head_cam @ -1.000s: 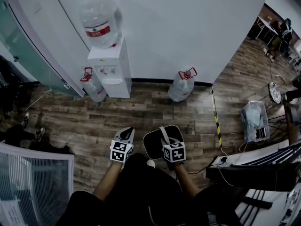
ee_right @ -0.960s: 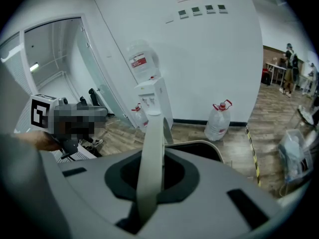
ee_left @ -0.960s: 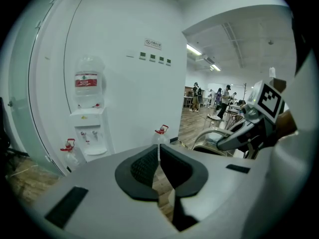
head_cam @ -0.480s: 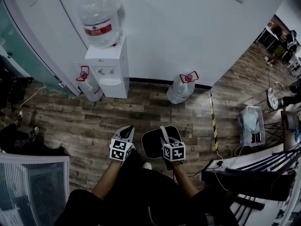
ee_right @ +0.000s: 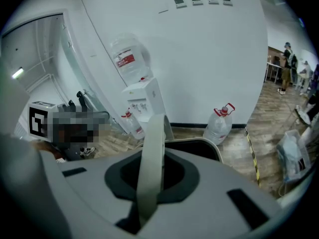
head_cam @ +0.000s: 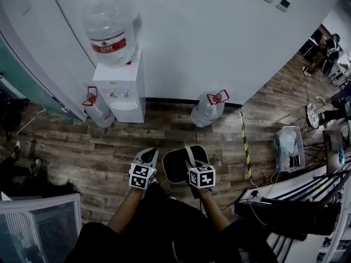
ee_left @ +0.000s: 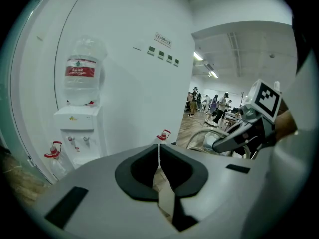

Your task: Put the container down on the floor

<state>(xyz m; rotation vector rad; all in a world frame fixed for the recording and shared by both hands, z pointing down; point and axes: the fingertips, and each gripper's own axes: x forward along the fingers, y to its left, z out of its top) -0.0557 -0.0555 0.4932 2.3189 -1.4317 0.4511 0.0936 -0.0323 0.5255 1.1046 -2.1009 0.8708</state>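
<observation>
Above the wooden floor (head_cam: 104,147), your right gripper (head_cam: 191,160) pinched the pale handle (ee_right: 152,153) of the dark container (head_cam: 175,167), which hung from it near your legs. Just beside it, your left gripper (head_cam: 147,156) had its jaws pressed together, empty.

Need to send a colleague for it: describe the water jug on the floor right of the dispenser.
Find the white wall and the white water dispenser against it. Right of the dispenser in the head view, a clear, red-capped jug stands on the wood floor at the wall's foot. Unlike the jug on top and the one tucked at the dispenser's left, it stands alone.
</observation>
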